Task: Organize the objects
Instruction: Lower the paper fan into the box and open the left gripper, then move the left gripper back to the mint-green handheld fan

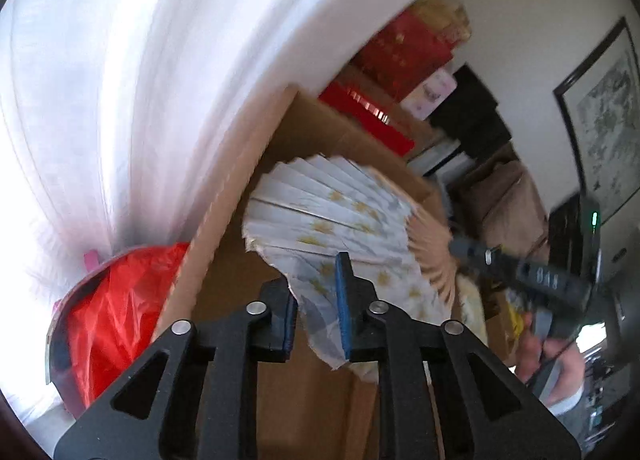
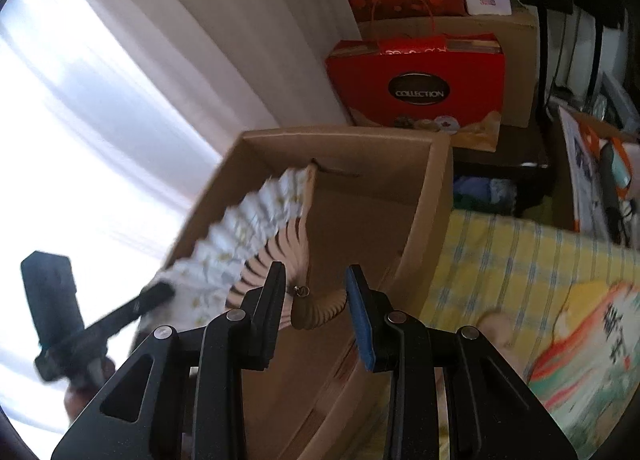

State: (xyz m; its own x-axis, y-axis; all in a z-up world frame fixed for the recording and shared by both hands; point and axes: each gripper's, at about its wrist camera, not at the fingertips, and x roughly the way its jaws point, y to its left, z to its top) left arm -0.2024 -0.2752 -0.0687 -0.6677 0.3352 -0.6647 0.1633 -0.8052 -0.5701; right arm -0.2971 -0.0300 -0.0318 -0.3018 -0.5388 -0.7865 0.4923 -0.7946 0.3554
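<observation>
1. White curtains (image 1: 120, 79) fill the window side; daylight is strong behind them. Stacked red gift boxes (image 2: 416, 87) stand against the far wall beyond an open cardboard box (image 2: 436, 187).
2. Folding fan (image 1: 320, 215), spread open, white paper leaf with gold marks, pale wooden ribs. It sits over the open top of the cardboard box. In the right wrist view the pivot end (image 2: 316, 312) lies nearest that camera, and the ribs radiate away toward the box's far left wall; one outer rib reaches up near the far wall.
3. Left gripper (image 1: 316, 300): jaws stand narrowly apart with the fan's leaf edge between them. The blue pad (image 1: 342, 300) lies against the paper; whether the other pad presses it I cannot tell. The gripper points downward into the box.
4. Right gripper (image 2: 316, 300): jaws partly open, either side of the fan's pivot, with a gap visible on both sides; no grip seen. A small metal ring (image 2: 300, 291) hangs at the pivot.
5. Each view shows the other hand-held unit, blurred: left wrist view at right edge, with a hand (image 1: 560, 356) under it.
6. Right of the box: yellow checked cloth (image 2: 520, 260). Left of it: red plastic bag (image 1: 116, 308). Framed picture (image 1: 604, 131) on the far wall.
</observation>
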